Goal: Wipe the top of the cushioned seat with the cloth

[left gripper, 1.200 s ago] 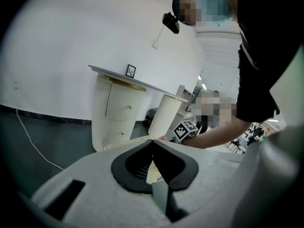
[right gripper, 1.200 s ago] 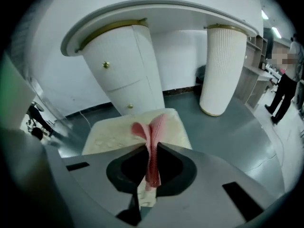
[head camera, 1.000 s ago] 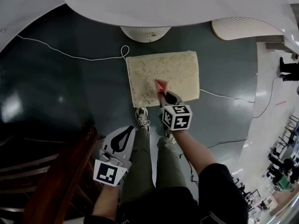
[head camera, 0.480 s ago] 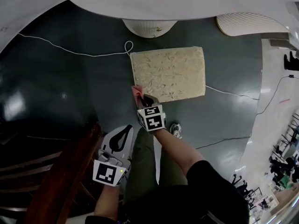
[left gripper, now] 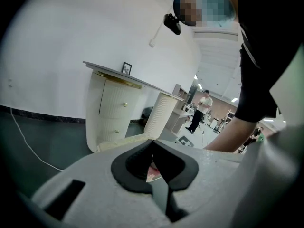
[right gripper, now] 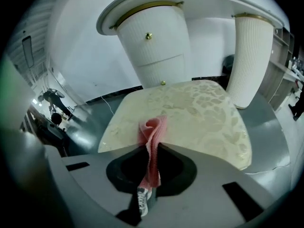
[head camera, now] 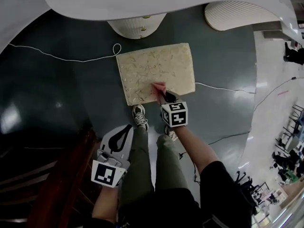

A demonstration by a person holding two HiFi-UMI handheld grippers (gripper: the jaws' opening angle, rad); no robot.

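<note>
Right gripper (head camera: pixel 163 94) pinches cloth (head camera: pixel 159 87) near the seat (head camera: pixel 152 65) edge.

I see the seat (head camera: pixel 156 72) covered in cream fabric with a woven, faintly shiny leaf pattern; the cloth (right gripper: pixel 154 132) is pink, soft and finely ribbed; the right tool (right gripper: pixel 152 148) looks like matt grey plastic with black rubbery pads (right gripper: pixel 176 171); the floor (head camera: pixel 57 94) is dark, smooth and glossy; the rail (head camera: pixel 61 170) is polished reddish wood.

This looks to me like a furniture showroom. A white, gold-trimmed fluted desk (right gripper: pixel 151 32) stands on glossy dark floor (head camera: pixel 57 84). Beyond the desk, people (left gripper: pixel 203 109) stand in a bright hall.
</note>
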